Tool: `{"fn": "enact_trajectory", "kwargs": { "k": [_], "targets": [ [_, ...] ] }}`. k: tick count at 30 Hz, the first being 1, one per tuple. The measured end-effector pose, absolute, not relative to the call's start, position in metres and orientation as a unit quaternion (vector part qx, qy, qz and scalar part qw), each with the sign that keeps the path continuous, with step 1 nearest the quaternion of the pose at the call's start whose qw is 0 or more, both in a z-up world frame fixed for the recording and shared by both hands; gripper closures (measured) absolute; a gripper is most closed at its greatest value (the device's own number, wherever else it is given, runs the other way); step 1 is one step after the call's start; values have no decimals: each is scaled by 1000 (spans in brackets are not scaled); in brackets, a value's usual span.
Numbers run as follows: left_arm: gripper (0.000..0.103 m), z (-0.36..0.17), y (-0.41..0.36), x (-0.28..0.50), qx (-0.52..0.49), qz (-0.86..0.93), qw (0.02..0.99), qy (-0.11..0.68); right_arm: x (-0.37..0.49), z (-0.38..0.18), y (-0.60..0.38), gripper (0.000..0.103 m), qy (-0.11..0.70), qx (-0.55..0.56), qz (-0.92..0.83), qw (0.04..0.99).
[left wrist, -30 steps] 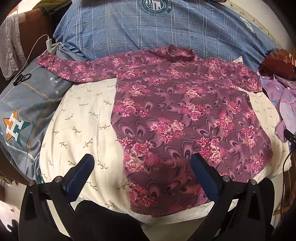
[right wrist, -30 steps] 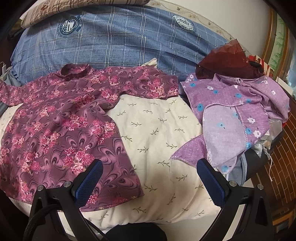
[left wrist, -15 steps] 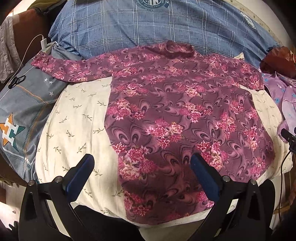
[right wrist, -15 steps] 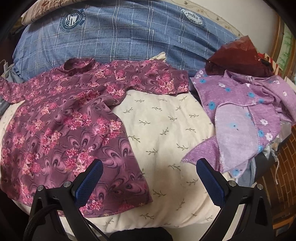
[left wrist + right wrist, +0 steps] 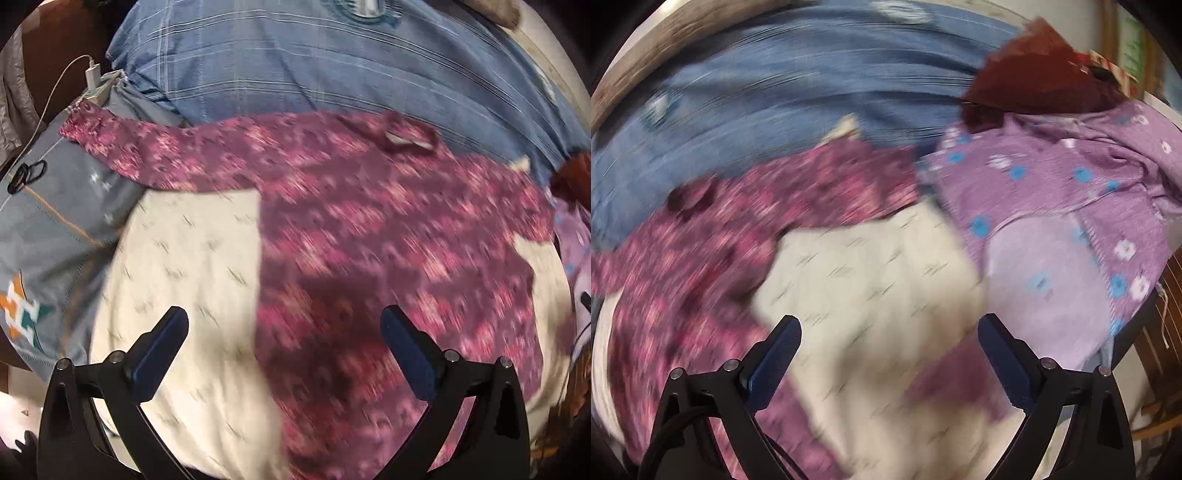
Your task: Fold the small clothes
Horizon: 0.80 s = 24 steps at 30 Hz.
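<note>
A maroon floral long-sleeved top lies spread flat on a cream leaf-print cushion, collar at the far side, both sleeves out. It also shows in the right wrist view, blurred. My left gripper is open and empty, hovering over the top's left side seam near the hem. My right gripper is open and empty above bare cream cushion, between the top's right side and a lilac flowered garment. Both views are motion-blurred.
A blue plaid blanket lies behind the top. A grey pillow with an orange star logo sits at the left, with a white charger and cable. A dark red cloth lies behind the lilac garment.
Both grippers have moved forward and lower toward the cushion; the top now looks larger and the views are blurred. Both stay open and empty. The top has not moved.
</note>
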State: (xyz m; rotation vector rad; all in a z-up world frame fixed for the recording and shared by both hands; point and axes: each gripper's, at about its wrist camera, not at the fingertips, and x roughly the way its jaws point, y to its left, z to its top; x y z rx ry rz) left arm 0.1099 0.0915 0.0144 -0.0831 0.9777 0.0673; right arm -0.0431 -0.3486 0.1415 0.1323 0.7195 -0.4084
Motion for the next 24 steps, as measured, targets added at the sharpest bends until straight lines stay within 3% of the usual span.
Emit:
{"fn": "enact_trajectory", "kwargs": {
  "k": [14, 20, 22, 23, 24],
  "targets": [
    [0, -37, 134, 229, -155, 63, 826, 538, 117, 130, -467, 9, 369, 248, -172, 879],
    [0, -60, 128, 255, -184, 57, 813, 549, 173, 109, -491, 10, 374, 258, -172, 874],
    [1, -65, 120, 258, -193, 44, 814, 547, 184, 102, -484, 28, 380, 253, -157, 876],
    [4, -65, 117, 257, -194, 39, 816, 544, 189, 99, -480, 43, 383, 246, -142, 879],
    [13, -65, 113, 257, -193, 34, 818, 541, 196, 98, -473, 48, 392, 229, -129, 882]
  ]
}}
